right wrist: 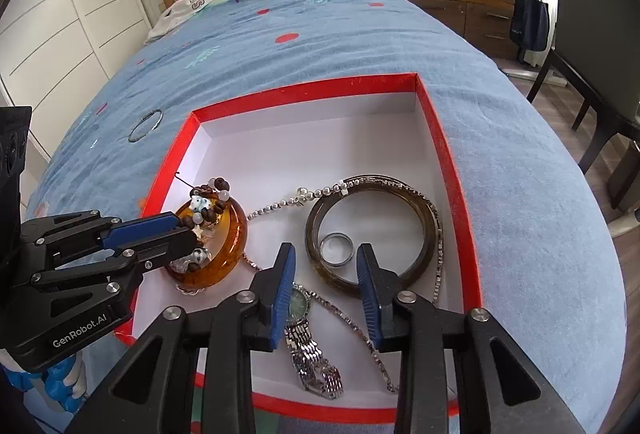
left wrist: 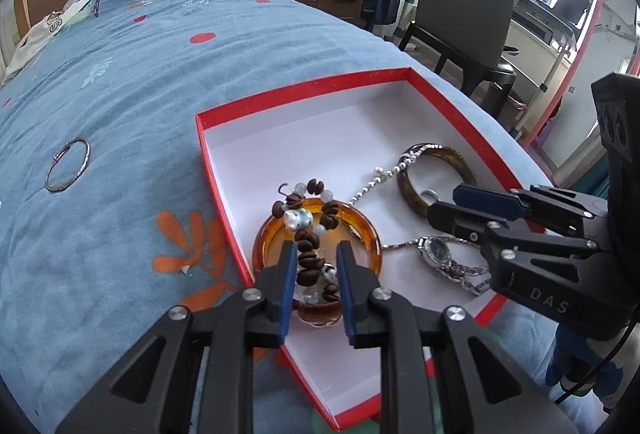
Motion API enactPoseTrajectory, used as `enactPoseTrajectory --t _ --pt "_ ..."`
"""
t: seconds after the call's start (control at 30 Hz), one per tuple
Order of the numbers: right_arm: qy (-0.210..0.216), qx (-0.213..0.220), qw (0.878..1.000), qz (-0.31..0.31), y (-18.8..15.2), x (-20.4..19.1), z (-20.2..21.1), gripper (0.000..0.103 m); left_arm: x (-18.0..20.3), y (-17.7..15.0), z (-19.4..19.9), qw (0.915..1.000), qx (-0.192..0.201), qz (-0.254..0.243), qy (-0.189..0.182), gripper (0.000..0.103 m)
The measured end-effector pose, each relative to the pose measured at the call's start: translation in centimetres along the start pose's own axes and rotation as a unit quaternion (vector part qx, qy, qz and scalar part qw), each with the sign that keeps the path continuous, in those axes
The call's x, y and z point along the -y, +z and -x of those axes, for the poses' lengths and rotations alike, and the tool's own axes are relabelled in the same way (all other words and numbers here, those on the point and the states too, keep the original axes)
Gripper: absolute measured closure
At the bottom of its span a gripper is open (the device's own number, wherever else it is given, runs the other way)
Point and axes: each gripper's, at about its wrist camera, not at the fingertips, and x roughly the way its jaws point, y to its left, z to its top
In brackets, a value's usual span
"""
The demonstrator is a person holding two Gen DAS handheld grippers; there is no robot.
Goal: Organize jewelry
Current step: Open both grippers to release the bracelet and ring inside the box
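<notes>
The beaded bracelet (left wrist: 310,234) of brown beads and pale ones was draped over the amber bangle (left wrist: 362,234) in the lower middle of the left wrist view, inside the red box (left wrist: 304,90) on the bed (left wrist: 140,74). The left hand-held gripper (left wrist: 313,266) sat right over it, pads parted with the bead string running between them. Looked to me like a release: the pads didn't appear to be squeezing the beads, so I'd call it let go.

In the right wrist view, the right hand-held gripper (right wrist: 326,274) was also released, nothing pinched. Just beyond its tips lay the small silver ring (right wrist: 337,245) inside the dark bangle (right wrist: 370,230), with the watch (right wrist: 310,338) and the silver chain (right wrist: 439,246) below and around it.

How to do it well, my guess: lift the left one straight up and away so a pad doesn't snag the little wire hook (left wrist: 283,188) at the bracelet's end and drag the whole string back out. Same on the right, back out clear of the chain.

One thin metal hoop (left wrist: 67,164) was lying out on the bed, left of the box, well apart from everything. Probably the next pick.
</notes>
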Motion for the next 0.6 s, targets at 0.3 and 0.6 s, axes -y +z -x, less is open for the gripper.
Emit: enactPoseTrajectory --t 0.3,0.6 --pt "-0.008 0.015 1.0 -0.003 -0.2 -0.7 2.3 0.061 0.7 -0.1 3.1 0.9998 0.018 -0.008 0.006 0.077" --pt "-0.011 0.024 1.0 -0.001 -0.8 -2.1 4.6 0.057 -0.7 -1.3 6.8 0.999 0.031 0.004 0.031 0.076"
